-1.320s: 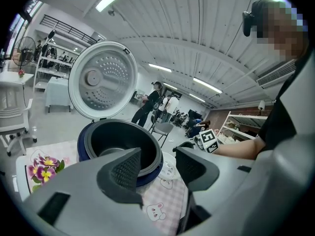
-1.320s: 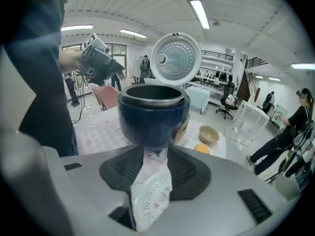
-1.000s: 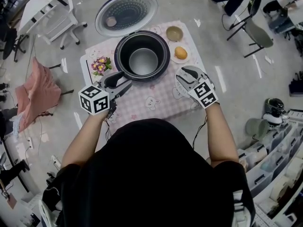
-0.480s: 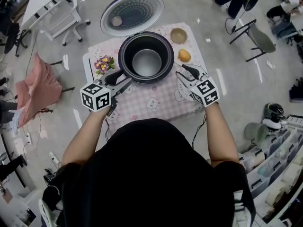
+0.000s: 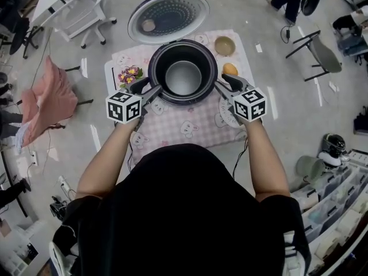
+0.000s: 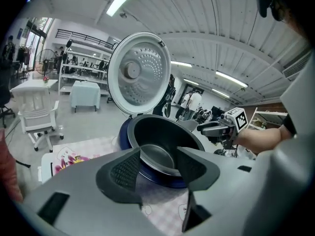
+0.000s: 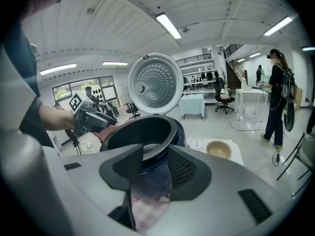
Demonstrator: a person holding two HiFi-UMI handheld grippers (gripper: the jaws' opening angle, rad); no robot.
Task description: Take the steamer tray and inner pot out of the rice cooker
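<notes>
The dark blue rice cooker stands on the pink checked cloth with its round lid swung up behind it. Inside sits the black inner pot, which has a flared rim and a silvery bottom. My left gripper is at the cooker's left rim. It is open, and the pot's rim shows in the gap just ahead of its pads. My right gripper is at the right rim, jaws also apart. The rim lies close in front of its pads, and I see no pad pressing on it.
A tan bowl and an orange round thing lie on the cloth right of the cooker. A small bunch of flowers sits on its left. White furniture and a pink-draped chair stand left of the table.
Both grippers have moved forward and inward to the cooker's rim, one on each side. The left one has sunk a little, and the right one has rolled.
</notes>
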